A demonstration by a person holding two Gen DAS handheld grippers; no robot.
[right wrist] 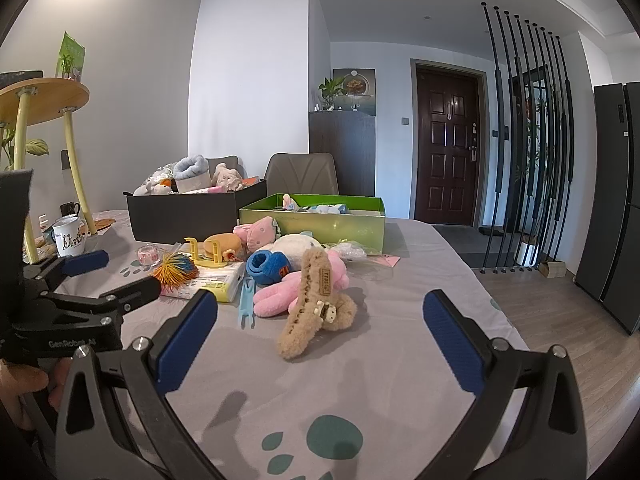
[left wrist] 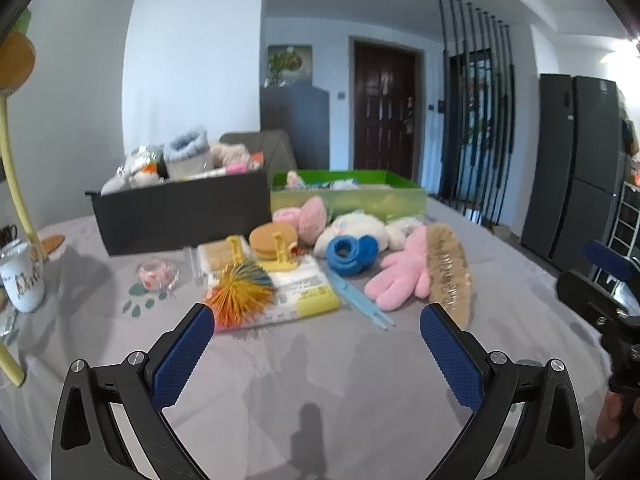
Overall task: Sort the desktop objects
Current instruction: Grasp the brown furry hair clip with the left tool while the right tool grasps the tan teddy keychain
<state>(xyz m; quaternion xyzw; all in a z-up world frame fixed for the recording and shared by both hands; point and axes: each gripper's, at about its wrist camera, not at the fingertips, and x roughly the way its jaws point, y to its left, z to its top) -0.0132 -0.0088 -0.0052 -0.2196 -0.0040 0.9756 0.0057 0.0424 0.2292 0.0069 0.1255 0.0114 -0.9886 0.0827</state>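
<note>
On the bench (right wrist: 400, 360), under a grey cloth printed with teal leaf spots, a heap of small things sits just in front of two boxes. Nearest: a furry tan hair claw (right wrist: 316, 308) with a small label, leaning on a fluffy pink plush glove (right wrist: 280, 300). Behind them a blue foam ring toy (right wrist: 266, 266), a white plush (right wrist: 296, 244), a pink knitted strawberry (right wrist: 258, 234). To the left a spiky orange-and-blue rubber ball (right wrist: 174, 270) rests on a flat plastic packet with a yellow edge (right wrist: 222, 282); a yellow plastic stand (right wrist: 208, 256) and a soft burger toy (right wrist: 222, 244) sit beside it. A thin light-blue plastic clip (right wrist: 247, 300) lies flat on the cloth.

Black box (right wrist: 180, 216), stuffed with plush; green box (right wrist: 332, 220), shiny card, shallow fill.

Left tongs (left wrist: 316, 320): wide open, empty, above bare cloth short of the heap. Right tongs (right wrist: 320, 308): wide open, empty, hair claw ahead between the blue textured pads (right wrist: 452, 344), untouched.

White mug (right wrist: 70, 238) far left. Beyond: grey chair (right wrist: 302, 174), dark wood door (right wrist: 450, 140), black slat screen (right wrist: 520, 140), wood floor.
</note>
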